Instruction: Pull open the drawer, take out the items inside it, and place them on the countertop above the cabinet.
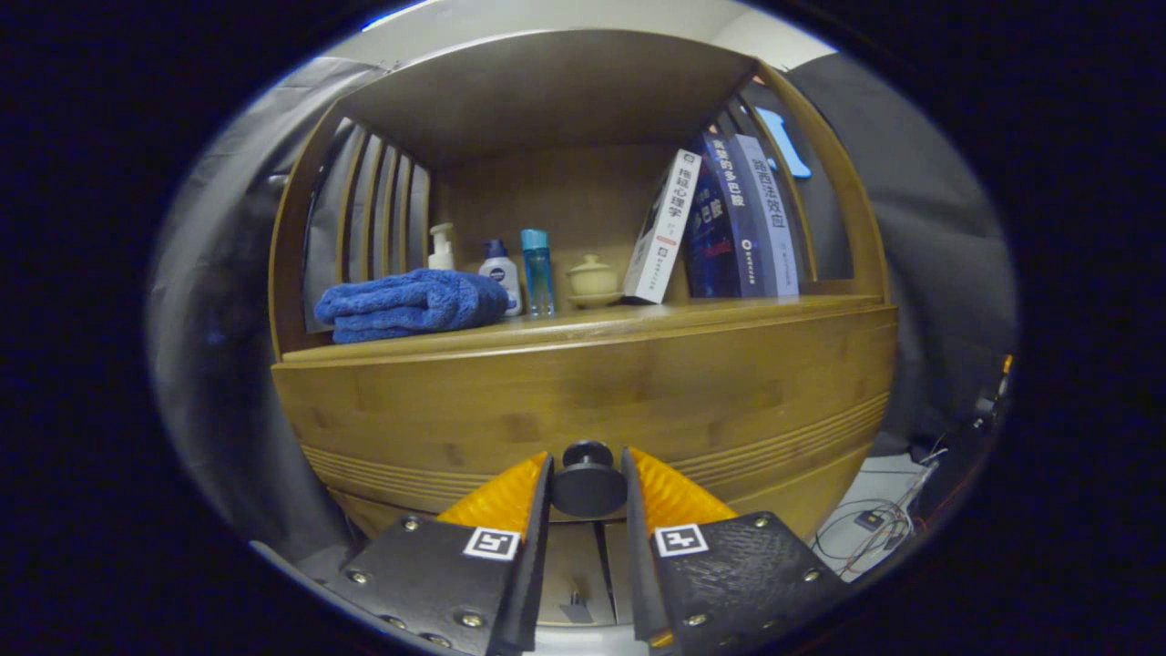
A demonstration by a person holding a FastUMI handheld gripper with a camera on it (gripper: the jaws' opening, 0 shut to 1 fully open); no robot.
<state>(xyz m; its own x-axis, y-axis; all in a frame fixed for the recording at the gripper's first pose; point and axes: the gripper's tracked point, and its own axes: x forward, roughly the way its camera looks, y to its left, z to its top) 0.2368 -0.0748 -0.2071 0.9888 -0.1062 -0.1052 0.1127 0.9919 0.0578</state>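
gripper view, lower centre: gripper (588, 483) closing around drawer knob (588, 480), fingers seemingly touching both sides; needing a straight, level pull.

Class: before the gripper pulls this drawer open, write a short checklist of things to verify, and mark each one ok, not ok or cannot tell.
1. Drawer knob sits between the gripper fingers: ok.
2. Both fingers press the knob: cannot tell.
3. Drawer front still closed: ok.
4. Countertop has bare room in front of the books: ok.
5. Blue towel sits back from the edge: ok.
6. Items inside the drawer: cannot tell.
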